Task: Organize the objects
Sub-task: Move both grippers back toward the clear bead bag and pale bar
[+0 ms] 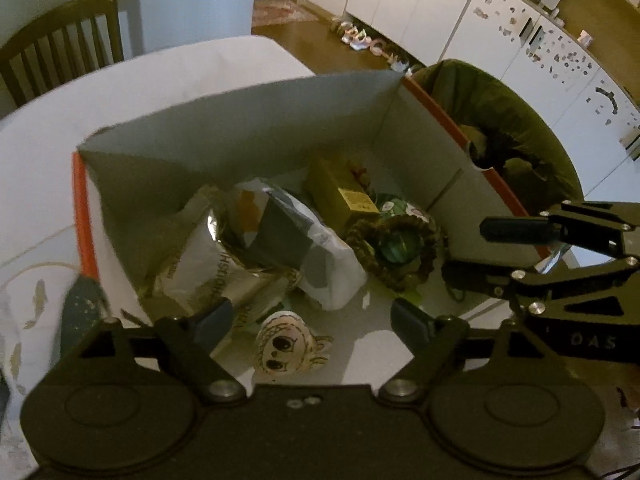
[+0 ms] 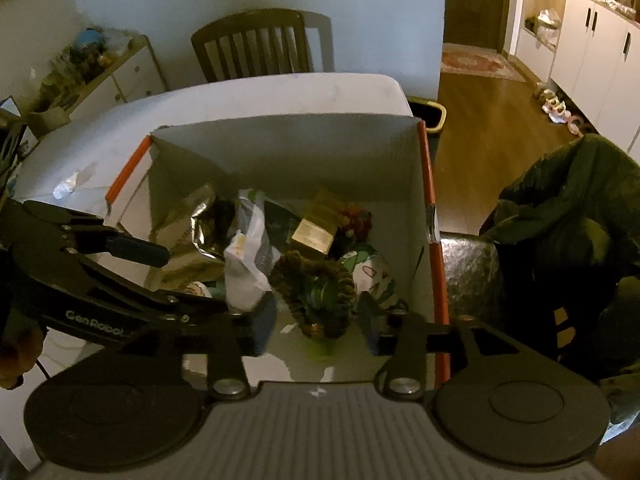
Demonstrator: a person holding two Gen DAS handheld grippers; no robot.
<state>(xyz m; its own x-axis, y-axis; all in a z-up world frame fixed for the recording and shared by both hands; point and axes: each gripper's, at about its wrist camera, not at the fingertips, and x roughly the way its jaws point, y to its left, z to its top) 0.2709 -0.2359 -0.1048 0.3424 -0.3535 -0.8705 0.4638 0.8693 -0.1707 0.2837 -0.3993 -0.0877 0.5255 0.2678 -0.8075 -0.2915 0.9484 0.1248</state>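
Observation:
An open cardboard box (image 1: 248, 120) with orange edges stands on the white table; it also shows in the right wrist view (image 2: 280, 144). Inside lie a silver foil bag (image 1: 208, 256), a white plastic bag (image 1: 320, 256), a yellow-green carton (image 1: 340, 192), a woven wreath around a green ball (image 1: 394, 246) and a small cartoon-face item (image 1: 282, 344). My left gripper (image 1: 312, 318) is open and empty above the box's near side. My right gripper (image 2: 316, 330) is open and empty over the wreath (image 2: 316, 284). Each gripper shows in the other's view.
A wooden chair (image 2: 252, 44) stands behind the table. A dark green padded jacket (image 2: 568, 232) lies to the right of the box. White cabinets (image 1: 500, 32) line the far wall. A patterned cloth (image 1: 24, 312) lies at the left of the box.

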